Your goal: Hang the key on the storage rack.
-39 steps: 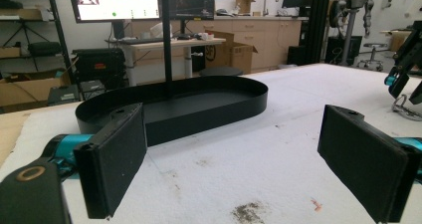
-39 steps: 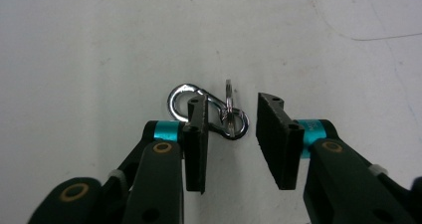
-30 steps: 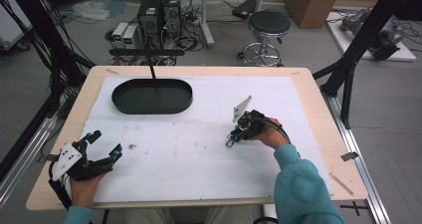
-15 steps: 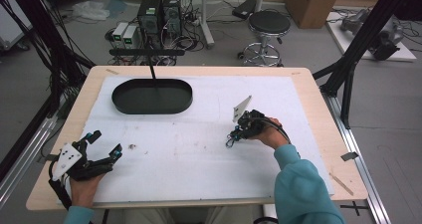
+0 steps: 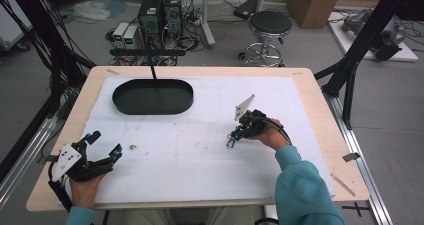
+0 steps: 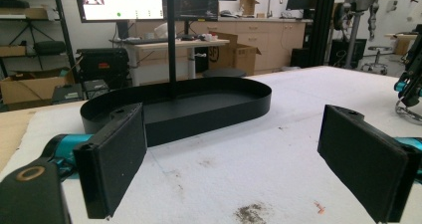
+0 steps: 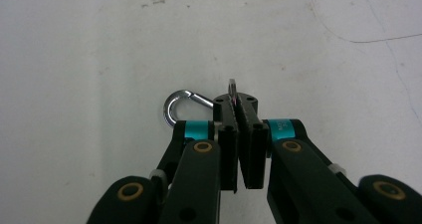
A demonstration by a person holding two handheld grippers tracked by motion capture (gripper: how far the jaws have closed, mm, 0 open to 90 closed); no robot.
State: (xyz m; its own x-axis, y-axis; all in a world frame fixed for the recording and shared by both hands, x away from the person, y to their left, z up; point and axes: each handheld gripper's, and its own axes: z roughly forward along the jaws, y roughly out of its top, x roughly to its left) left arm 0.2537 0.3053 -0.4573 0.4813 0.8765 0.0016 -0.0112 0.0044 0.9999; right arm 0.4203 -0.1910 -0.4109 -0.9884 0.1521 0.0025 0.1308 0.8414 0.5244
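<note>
White table cover (image 5: 200,170), R gripper (image 7: 239,115) jaws just closed, clamped on silver carabiner (image 7: 180,106), L gripper (image 5: 102,147) jaws wide, empty

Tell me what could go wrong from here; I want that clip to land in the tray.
The right gripper pinches the metal clip by one thin end, so it could swing or slip out when lifted. The black tray sits well away, and its raised wall could catch the dangling clip on the way in.

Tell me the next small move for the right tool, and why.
Probably lift it a little off the cloth. The right tool has just closed on the carabiner, its hook sticking out beside the pads, and the tray lies far across the table.
</note>
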